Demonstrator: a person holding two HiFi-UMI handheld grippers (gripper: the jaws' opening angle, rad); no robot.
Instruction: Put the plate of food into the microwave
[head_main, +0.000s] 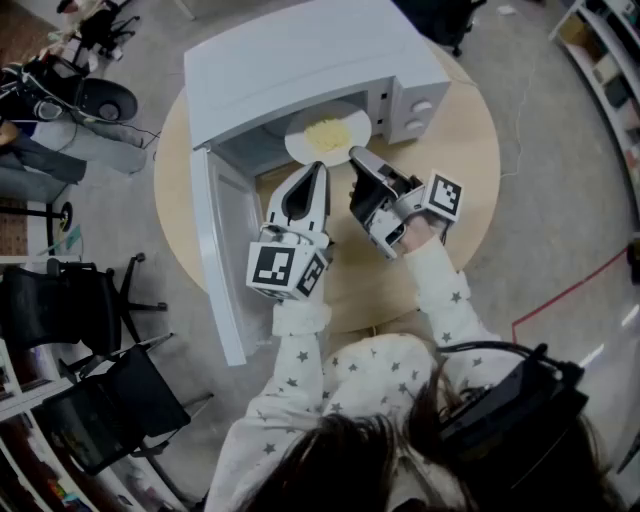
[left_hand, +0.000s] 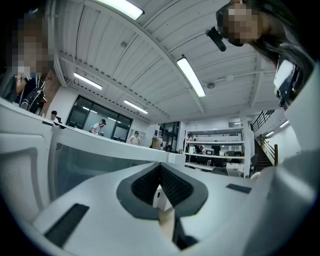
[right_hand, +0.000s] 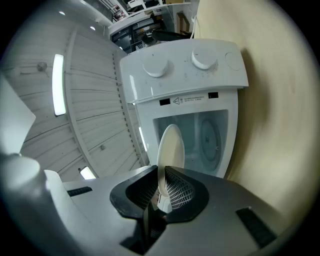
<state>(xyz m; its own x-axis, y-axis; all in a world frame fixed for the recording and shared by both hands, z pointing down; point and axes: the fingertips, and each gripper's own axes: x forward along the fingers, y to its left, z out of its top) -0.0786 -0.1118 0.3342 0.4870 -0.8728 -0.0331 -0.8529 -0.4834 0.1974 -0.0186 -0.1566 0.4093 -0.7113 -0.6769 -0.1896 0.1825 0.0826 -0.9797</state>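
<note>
Right tool (right_hand: 161, 189) clamps plate (right_hand: 171, 145); head view shows food (head_main: 327, 134).

This looks like an open-plan office or lab workspace. Black office chairs (head_main: 70, 300) stand on a grey floor (head_main: 560, 200) marked with a red line (head_main: 570, 295), and a microwave (head_main: 300, 60) sits on a round wooden table (head_main: 470, 150). Strip lights (left_hand: 191, 76) run along a ribbed ceiling (left_hand: 150, 60) above glass partitions (left_hand: 95, 120), shelving (left_hand: 215, 152), a staircase (left_hand: 262, 150) and distant people (left_hand: 100, 126).

The left forearm (head_main: 297, 352) and right forearm (head_main: 448, 298) reach up from 6 o'clock. The left gripper (head_main: 319, 170) points to 12 o'clock, its 2 jaws pressed together, empty. At its 3 o'clock, the right gripper (head_main: 357, 156) points toward 11 o'clock, jaws clamped on the plate (head_main: 300, 142) rim.
</note>
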